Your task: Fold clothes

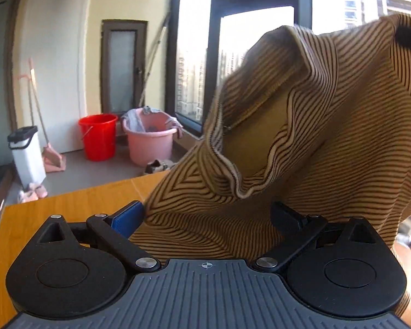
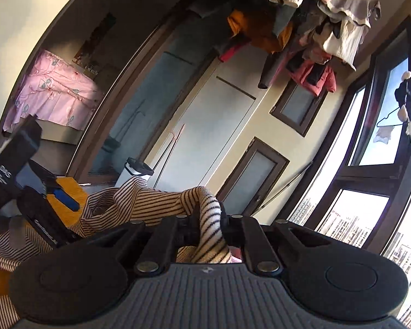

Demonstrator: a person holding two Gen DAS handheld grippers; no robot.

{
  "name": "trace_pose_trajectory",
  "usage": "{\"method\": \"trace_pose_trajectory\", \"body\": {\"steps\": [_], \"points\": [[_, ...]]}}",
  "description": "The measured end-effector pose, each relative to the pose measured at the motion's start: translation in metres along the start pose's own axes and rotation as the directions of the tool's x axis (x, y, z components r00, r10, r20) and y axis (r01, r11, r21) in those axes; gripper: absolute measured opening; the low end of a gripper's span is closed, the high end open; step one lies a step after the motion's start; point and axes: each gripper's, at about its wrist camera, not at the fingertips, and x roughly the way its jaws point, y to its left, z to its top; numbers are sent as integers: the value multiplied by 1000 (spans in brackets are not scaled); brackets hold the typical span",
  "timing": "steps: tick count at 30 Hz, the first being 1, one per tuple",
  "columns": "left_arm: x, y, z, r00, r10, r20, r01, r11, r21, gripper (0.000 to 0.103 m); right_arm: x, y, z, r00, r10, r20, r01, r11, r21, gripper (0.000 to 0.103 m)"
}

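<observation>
Left gripper (image 1: 208, 213): matte black body, ribbed grey centre plate with small crosshair mark, two round black discs flanking, silver screws at linkage pivots, blue pad on one finger (image 1: 127, 219). Right gripper (image 2: 209, 226): same black build, ribbed grey plate, silver pivot screws, black fingers.

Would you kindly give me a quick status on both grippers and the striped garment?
Left gripper open, cloth lying between its fingers, not pinched. Right gripper shut on striped garment, lifting it off the wooden table. Nothing in the way.
</observation>
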Motion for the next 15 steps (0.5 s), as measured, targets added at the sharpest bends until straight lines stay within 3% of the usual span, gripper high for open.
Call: {"method": "trace_pose_trajectory", "body": {"steps": [1,4,6,8,12,15], "points": [[8,-5,1,1000,-7,-13,7,1000,17,102,-7,0,-1,1000,1,7,-1,1000,-9,8],[37,-4,2,992,-72,-105,66,996,-63,101,-20,-2,-7,1000,14,3,-14,1000,-12,8],[52,-2,-1,983,-105,-153,89,990,-107,94,-20,-5,-15,999,25,-21,-25,1000,-11,8],[62,-2,-5,980,-92,-174,73,991,-116,58,-18,-7,-24,998,36,-58,-37,999,-6,8],[74,-3,-17,976,-31,-218,12,996,-89,45,-6,-11,-56,976,51,-210,-45,998,35,8],[75,-2,-29,967,18,-255,-30,999,-42,37,3,-10,-85,938,80,-339,-56,995,81,9]]}}
